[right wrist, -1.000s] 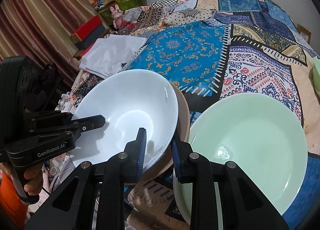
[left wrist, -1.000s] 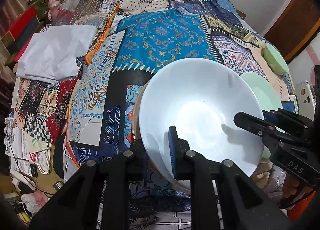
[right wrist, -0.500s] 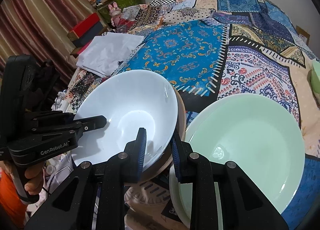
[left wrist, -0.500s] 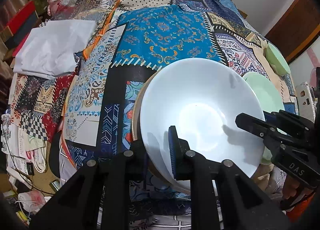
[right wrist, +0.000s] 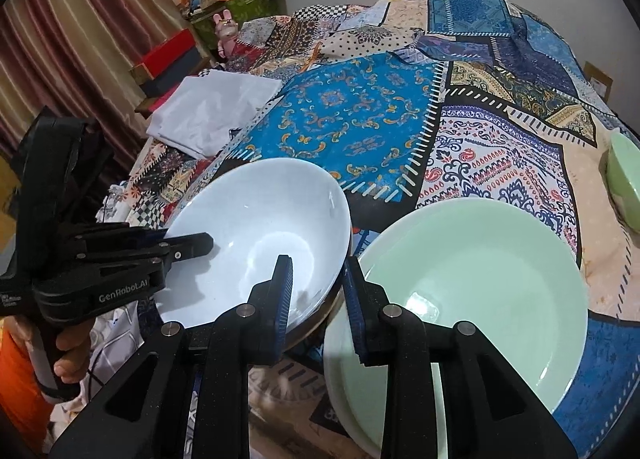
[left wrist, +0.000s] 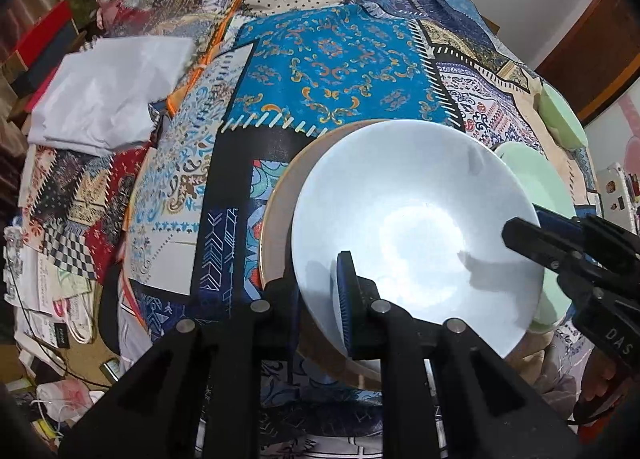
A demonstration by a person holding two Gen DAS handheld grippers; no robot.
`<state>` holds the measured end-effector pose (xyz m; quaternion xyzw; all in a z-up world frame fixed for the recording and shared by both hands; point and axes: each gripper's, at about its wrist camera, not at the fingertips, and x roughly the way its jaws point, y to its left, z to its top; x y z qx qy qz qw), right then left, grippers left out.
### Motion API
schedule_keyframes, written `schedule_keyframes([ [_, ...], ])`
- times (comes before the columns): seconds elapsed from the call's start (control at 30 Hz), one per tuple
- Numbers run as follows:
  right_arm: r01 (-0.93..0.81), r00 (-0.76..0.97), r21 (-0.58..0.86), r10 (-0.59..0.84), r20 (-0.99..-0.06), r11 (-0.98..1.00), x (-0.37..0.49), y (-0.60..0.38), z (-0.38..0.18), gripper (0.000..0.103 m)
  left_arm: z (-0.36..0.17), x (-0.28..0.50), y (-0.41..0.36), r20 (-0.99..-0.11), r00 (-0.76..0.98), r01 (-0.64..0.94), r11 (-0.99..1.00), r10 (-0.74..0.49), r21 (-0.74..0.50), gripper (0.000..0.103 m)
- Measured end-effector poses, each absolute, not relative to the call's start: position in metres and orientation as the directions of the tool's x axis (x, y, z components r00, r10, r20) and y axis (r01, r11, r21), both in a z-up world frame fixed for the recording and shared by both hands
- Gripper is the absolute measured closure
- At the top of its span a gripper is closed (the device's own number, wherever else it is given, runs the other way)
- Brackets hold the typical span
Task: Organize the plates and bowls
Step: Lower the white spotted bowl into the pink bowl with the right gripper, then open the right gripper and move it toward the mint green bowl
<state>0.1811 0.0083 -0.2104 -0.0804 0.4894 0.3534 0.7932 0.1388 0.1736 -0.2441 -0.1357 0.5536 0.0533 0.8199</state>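
A white bowl (left wrist: 416,227) (right wrist: 256,235) sits tilted inside a tan bowl (left wrist: 276,227) on the patchwork cloth. My left gripper (left wrist: 316,299) is shut on the white bowl's near rim, one pad inside and one finger outside; the right wrist view shows this left gripper (right wrist: 196,247) at the bowl's left. My right gripper (right wrist: 318,291) straddles the rims of both bowls with its jaws opening and space beside the pads; in the left wrist view the right gripper (left wrist: 524,231) reaches over the bowl's right rim. A pale green plate (right wrist: 480,279) (left wrist: 536,179) lies just right of the bowls.
A green bowl (right wrist: 624,171) (left wrist: 560,119) stands at the far right edge of the bed. A folded white cloth (left wrist: 108,91) (right wrist: 212,115) lies at the left. A hand (right wrist: 68,347) holds the left gripper. Boxes and clutter fill the floor to the left.
A little more of the tan bowl's rim shows left of the white bowl. Both grippers stay at the bowl's rim and have barely moved.
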Motion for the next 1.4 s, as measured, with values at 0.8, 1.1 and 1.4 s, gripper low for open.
schedule_keyframes([
  [0.8, -0.552, 0.496, 0.155, 0.472, -0.728, 0.819, 0.182, -0.092, -0.154, 0.078, -0.189, 0.144, 0.144, -0.896, 0.441, -0.22, 0.975, 0.06, -0.043, 0.053],
  [1.1, -0.446, 0.638, 0.122, 0.411, -0.651, 0.887, 0.195, -0.164, -0.12, 0.064, -0.134, 0.155, 0.09, -0.819, 0.572, -0.162, 0.985, 0.049, -0.054, 0.044],
  [1.4, -0.317, 0.714, 0.154, 0.342, -0.61, 0.936, 0.222, -0.236, -0.103, 0.044, -0.089, 0.19, 0.019, -0.734, 0.679, -0.059, 0.996, -0.007, -0.065, 0.03],
])
